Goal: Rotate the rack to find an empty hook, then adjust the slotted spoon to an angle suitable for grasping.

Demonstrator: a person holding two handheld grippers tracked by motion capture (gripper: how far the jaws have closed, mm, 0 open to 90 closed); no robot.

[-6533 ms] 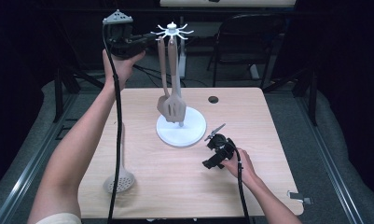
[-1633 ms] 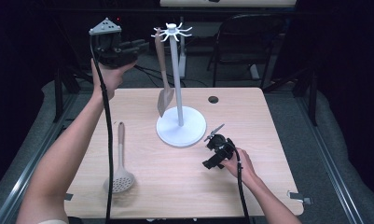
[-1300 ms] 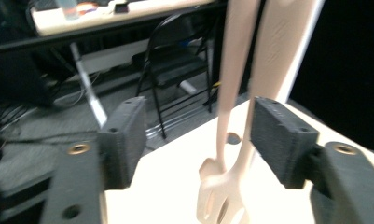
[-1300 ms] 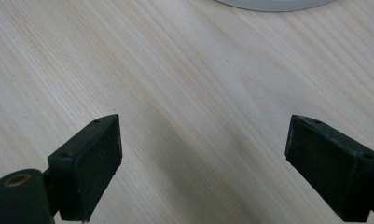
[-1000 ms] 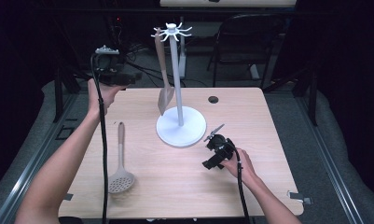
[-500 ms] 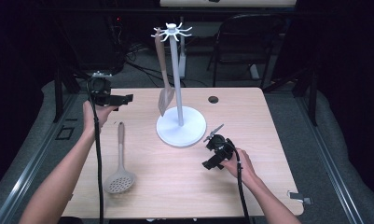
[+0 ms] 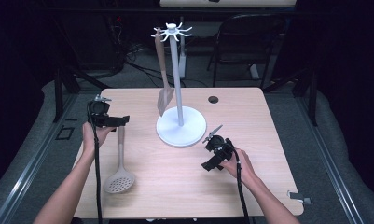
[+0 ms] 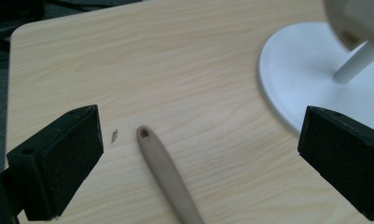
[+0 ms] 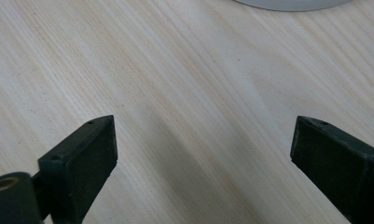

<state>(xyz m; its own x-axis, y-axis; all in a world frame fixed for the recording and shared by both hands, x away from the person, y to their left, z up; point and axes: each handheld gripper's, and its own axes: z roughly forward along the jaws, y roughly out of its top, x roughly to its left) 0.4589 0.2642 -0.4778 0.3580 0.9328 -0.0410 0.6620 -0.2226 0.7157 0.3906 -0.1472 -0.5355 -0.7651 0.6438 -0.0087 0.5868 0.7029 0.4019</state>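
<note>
the white utensil stand (image 7: 181, 131) holds one hanging spatula (image 7: 163, 88); left of it, the slotted spoon (image 7: 120, 175) lies on the wooden table (image 7: 250, 121) beneath the left gripper (image 7: 121, 121), jaws apart and empty; the right gripper (image 7: 213, 133) by its base also gapes.

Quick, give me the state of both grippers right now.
Left gripper: open, jaws just opened wide, holding nothing; skimmer handle lies on the table between them.
Right gripper: open, empty.

Held two black grippers: left gripper (image 7: 114, 120), right gripper (image 7: 213, 135); blocky black jaws with small screw holes, trailing black cables, bare forearms.
</note>
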